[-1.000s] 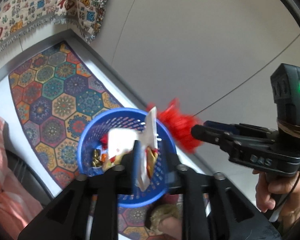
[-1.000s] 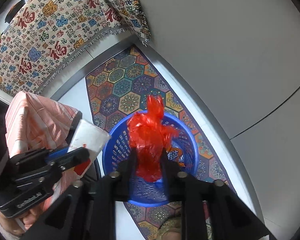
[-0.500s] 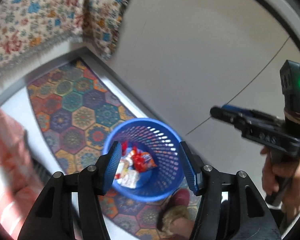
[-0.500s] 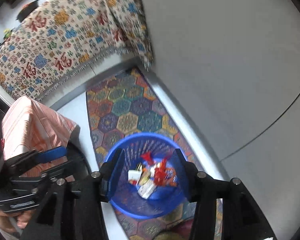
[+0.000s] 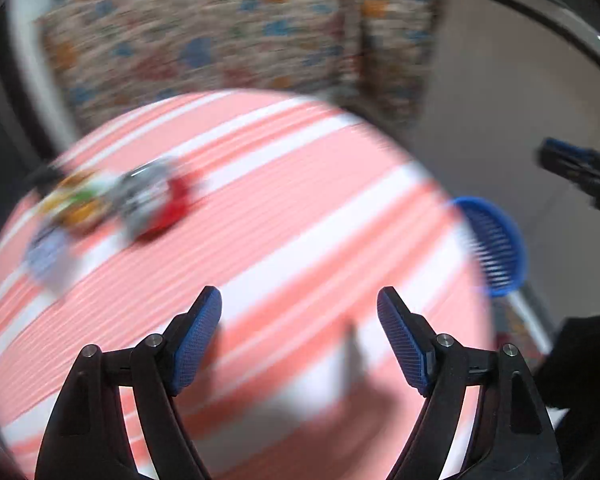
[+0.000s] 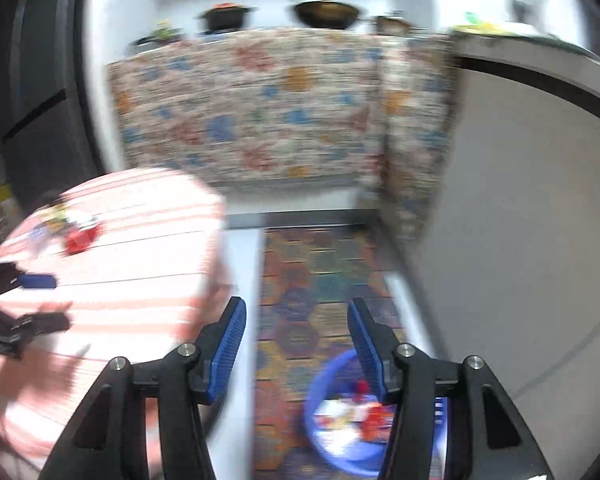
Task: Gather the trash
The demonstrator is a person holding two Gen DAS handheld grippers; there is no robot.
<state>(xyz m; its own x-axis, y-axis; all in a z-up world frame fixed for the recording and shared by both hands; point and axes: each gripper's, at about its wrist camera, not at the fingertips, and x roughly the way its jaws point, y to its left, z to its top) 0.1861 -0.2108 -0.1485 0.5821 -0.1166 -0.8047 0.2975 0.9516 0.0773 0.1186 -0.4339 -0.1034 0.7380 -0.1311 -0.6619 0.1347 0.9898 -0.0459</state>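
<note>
Several blurred pieces of trash lie at the far left of the round pink-striped table (image 5: pixel 284 216): a red and silver wrapper (image 5: pixel 156 200), yellow-green scraps (image 5: pixel 76 204) and a pale packet (image 5: pixel 48 260). The same trash pile (image 6: pixel 76 236) shows in the right wrist view. My left gripper (image 5: pixel 300 336) hangs over the table, its jaws opening with nothing between them. The blue basket (image 6: pixel 320 392) stands on the floor with wrappers inside. Above it my right gripper (image 6: pixel 296 344) has its jaws opening, also empty. The basket (image 5: pixel 496 248) sits beyond the table's right edge.
A patterned cloth (image 6: pixel 260 120) drapes a counter behind the table, with dark pots (image 6: pixel 324 12) on top. A hexagon-patterned rug (image 6: pixel 320 272) runs along the floor under the basket. A grey wall (image 6: pixel 520 220) stands to the right. A dark sleeve (image 5: pixel 580 360) is near my left gripper.
The white packet and the red bag left my grippers and lie in the basket. Both grippers opened and swung up and away from the basket toward the table.
</note>
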